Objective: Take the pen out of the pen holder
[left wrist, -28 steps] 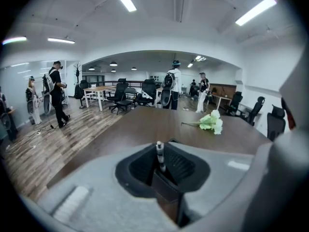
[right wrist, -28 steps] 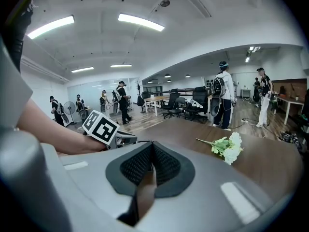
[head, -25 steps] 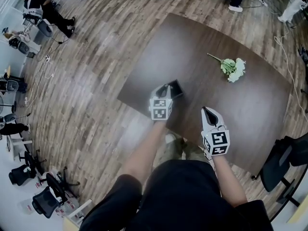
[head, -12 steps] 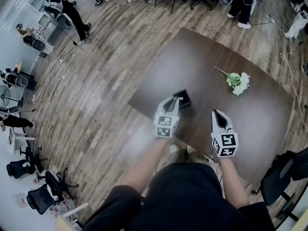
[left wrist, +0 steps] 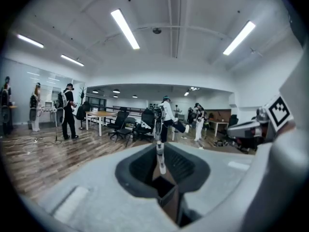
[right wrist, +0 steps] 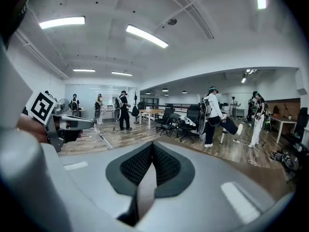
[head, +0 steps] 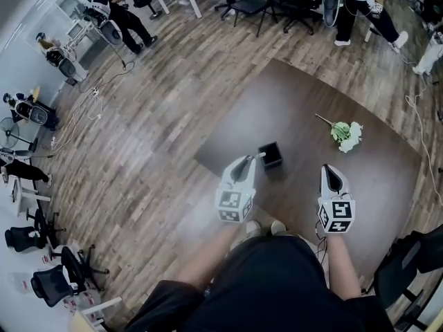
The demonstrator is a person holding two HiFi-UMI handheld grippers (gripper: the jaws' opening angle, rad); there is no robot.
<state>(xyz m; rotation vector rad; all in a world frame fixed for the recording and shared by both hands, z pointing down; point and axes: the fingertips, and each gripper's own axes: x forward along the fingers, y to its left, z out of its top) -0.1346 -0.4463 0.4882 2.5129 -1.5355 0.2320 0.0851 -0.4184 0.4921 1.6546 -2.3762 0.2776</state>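
The black square pen holder [head: 271,155] stands on the dark brown table [head: 304,109] near its front left edge. My left gripper [head: 248,160] hangs just left of the holder, raised above the table, shut on a slim white pen [head: 257,155]. In the left gripper view the pen [left wrist: 160,159] stands upright between the pads of the left gripper [left wrist: 161,153]. My right gripper [head: 330,169] is lifted over the table's front part, to the right of the holder. Its pads [right wrist: 145,166] meet with nothing between them on the right gripper [right wrist: 153,151].
A bunch of white flowers [head: 348,134] lies on the table, right of the holder. Wooden floor surrounds the table. Office chairs [head: 249,2] and several people stand far behind, and a black chair [head: 415,251] is close at the right.
Both grippers have risen. The left one has come up and away from the pen holder with the pen in its jaws. The holder now shows free beside it.
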